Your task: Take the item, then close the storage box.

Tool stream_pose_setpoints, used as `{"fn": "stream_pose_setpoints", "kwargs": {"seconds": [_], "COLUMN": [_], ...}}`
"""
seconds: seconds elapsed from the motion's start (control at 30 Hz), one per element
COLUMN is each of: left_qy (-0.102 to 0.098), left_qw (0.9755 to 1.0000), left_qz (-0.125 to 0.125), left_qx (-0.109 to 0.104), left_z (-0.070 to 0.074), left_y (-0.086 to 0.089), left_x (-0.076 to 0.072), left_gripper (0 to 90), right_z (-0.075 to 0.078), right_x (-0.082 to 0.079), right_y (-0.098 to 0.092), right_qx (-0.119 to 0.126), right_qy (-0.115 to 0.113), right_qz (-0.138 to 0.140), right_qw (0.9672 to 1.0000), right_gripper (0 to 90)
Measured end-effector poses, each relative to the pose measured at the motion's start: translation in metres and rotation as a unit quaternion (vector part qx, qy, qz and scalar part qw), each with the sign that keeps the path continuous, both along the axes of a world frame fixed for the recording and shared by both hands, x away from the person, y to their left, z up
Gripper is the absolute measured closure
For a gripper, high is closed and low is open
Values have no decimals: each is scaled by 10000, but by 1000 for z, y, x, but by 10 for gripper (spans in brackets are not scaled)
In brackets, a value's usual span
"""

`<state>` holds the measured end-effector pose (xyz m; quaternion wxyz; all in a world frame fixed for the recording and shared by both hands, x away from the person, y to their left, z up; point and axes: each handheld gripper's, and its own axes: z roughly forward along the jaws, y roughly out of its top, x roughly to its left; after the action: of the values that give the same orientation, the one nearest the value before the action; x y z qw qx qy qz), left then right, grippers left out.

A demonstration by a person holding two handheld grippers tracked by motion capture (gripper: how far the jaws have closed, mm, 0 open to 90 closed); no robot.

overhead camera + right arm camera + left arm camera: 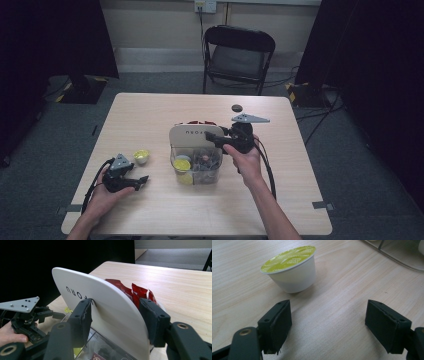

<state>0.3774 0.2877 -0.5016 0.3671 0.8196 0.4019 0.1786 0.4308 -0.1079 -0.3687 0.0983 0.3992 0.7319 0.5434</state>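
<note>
The right gripper [115,315] is clamped on the white panel [110,307] of the clear organiser box [197,167]. Left of that box, the left gripper [328,322] rests with jaws apart and empty, just short of the green-lidded coffee capsule [292,270].

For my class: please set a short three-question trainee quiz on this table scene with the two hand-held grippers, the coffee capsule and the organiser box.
1. True or false: the left gripper holds the green-lidded capsule.
2. What is the right gripper clamped on?
A. a red sachet
B. the white panel of the clear organiser box
C. the chair
3. What stands upright behind that panel, in the right gripper view?

Key
1. False: its jaws stand open, with the capsule on the table ahead of them, untouched.
2. B: one jaw sits on each face of the panel.
3. Red sachets.
</note>
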Motion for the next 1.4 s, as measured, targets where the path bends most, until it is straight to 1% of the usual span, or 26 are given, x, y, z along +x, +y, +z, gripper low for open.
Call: {"fn": "stream_pose_setpoints", "kwargs": {"seconds": [0.3, 0.4, 0.57, 0.93, 1.3, 1.4], "left_qy": [1, 0, -3, 5, 4, 7], "left_qw": [10000, 10000, 10000, 10000, 10000, 10000], "left_qz": [0, 1, 0, 5, 3, -12], "left_qx": [0, 2, 13, 13, 13, 37], "left_z": [0, 0, 0, 0, 0, 0], "left_y": [0, 0, 0, 0, 0, 0], "left_x": [0, 0, 0, 0, 0, 0], "left_gripper": [209, 209, 208, 205, 206, 205], "right_z": [2, 2, 3, 2, 1, 0], "right_x": [-5, -7, -9, -19, -29, -32], "right_y": [0, -1, -1, -2, -5, -4], "right_qx": [-69, -54, -147, -221, -302, -328], "right_qy": [-35, -24, -24, -48, -65, -44], "right_qz": [107, 140, 214, 321, 411, 428], "right_qw": [9999, 9999, 9997, 9992, 9987, 9985], "right_gripper": [452, 450, 440, 417, 376, 347]}}
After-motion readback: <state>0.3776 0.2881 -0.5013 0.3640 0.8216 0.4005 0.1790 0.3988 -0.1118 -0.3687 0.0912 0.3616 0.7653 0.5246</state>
